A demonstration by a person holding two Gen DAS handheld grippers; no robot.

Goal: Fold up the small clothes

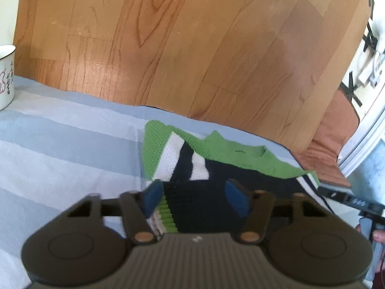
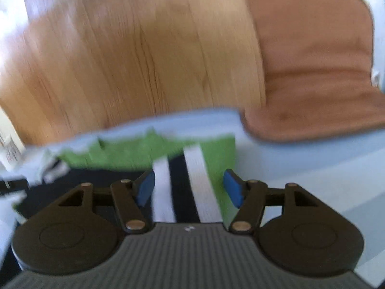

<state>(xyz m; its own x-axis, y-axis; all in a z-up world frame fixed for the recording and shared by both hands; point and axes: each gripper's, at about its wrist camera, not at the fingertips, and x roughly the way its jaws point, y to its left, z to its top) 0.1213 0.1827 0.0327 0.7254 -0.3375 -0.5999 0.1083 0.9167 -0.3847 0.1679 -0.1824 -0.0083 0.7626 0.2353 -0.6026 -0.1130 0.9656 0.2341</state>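
Garment: small knit top (image 1: 216, 175), green, navy, white; lies on striped sheet (image 1: 60, 144), near its far edge.
Handling: I judge it light, limp, stretchy.
Hold: hem corners.
My left gripper (image 1: 192, 198): part open, empty.
My right gripper (image 2: 189, 189): part open over sleeve, gripping nothing.

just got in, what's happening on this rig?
A person is folding a small green, navy and white garment on a blue-striped sheet. Both sets of tongs, left tongs and right tongs, hover open over the garment, gripping nothing. The garment lies partly folded; the right view is blurred.
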